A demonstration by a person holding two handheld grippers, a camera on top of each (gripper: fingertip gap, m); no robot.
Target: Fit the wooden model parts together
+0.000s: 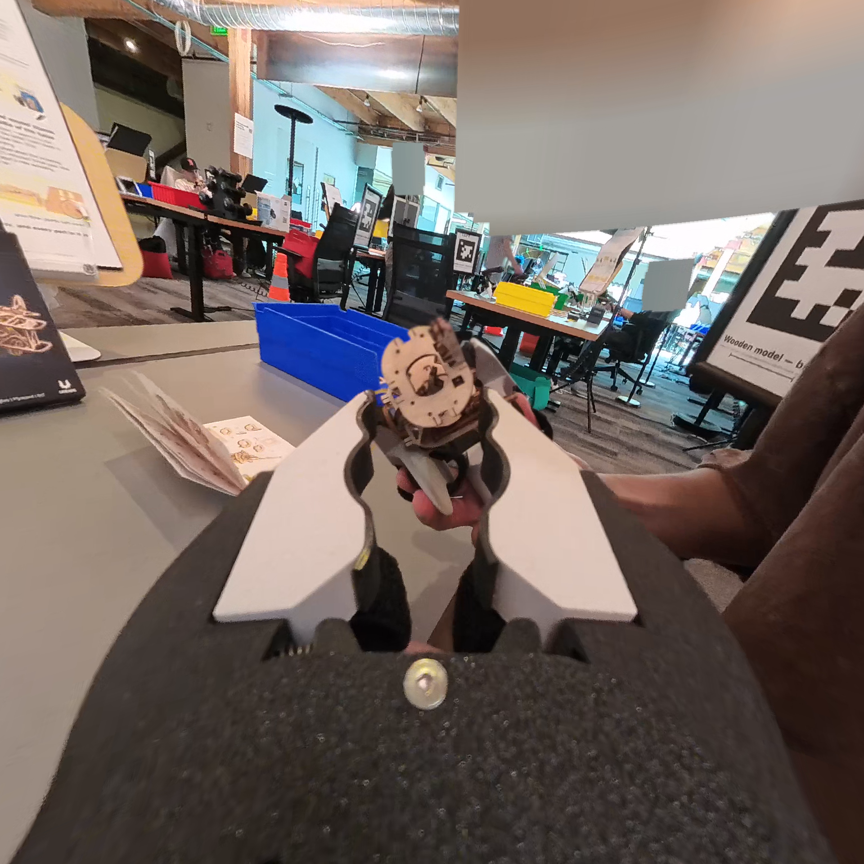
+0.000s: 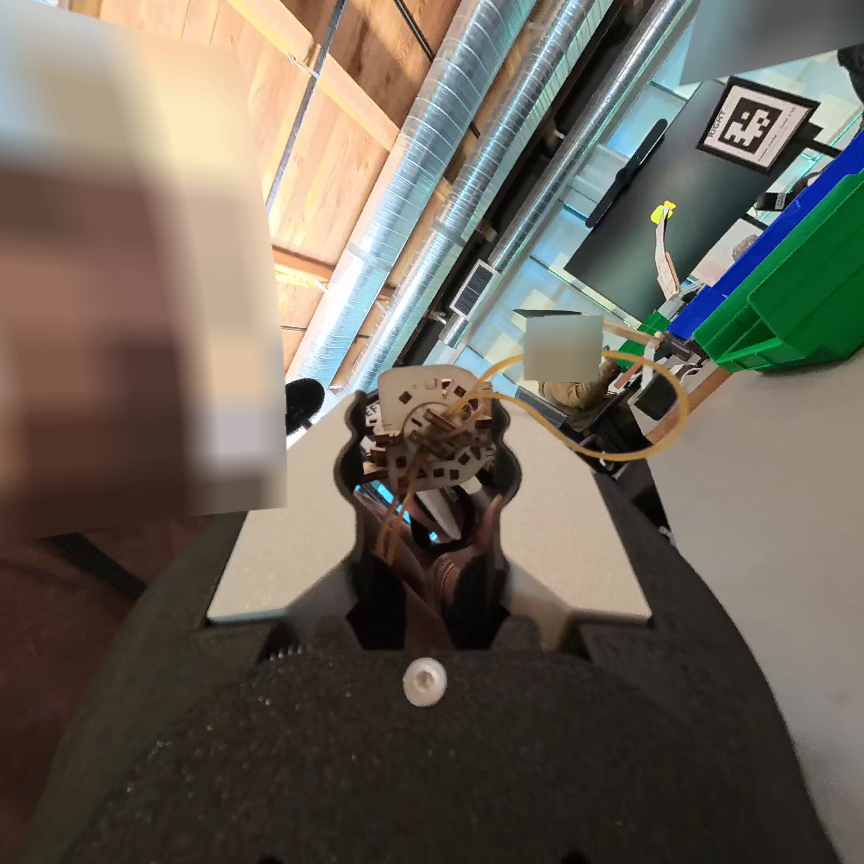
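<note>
Both grippers' jaws pinch wooden model (image 1: 428, 374) midair, w/ room around.

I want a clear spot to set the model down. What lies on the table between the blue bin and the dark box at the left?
In the left wrist view, an open instruction booklet lies on the grey table between the blue bin and dark box.

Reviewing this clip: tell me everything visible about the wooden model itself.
The wooden model is a small assembly of pale laser-cut plywood: a rounded plate with slots and notched edges, stacked over darker small pieces. In the right wrist view its other side shows square cut-outs, short tabs and a yellowish rubber band looping out to the right. It is held up off the grey table, tilted, between the tips of the left gripper and the right gripper.
</note>
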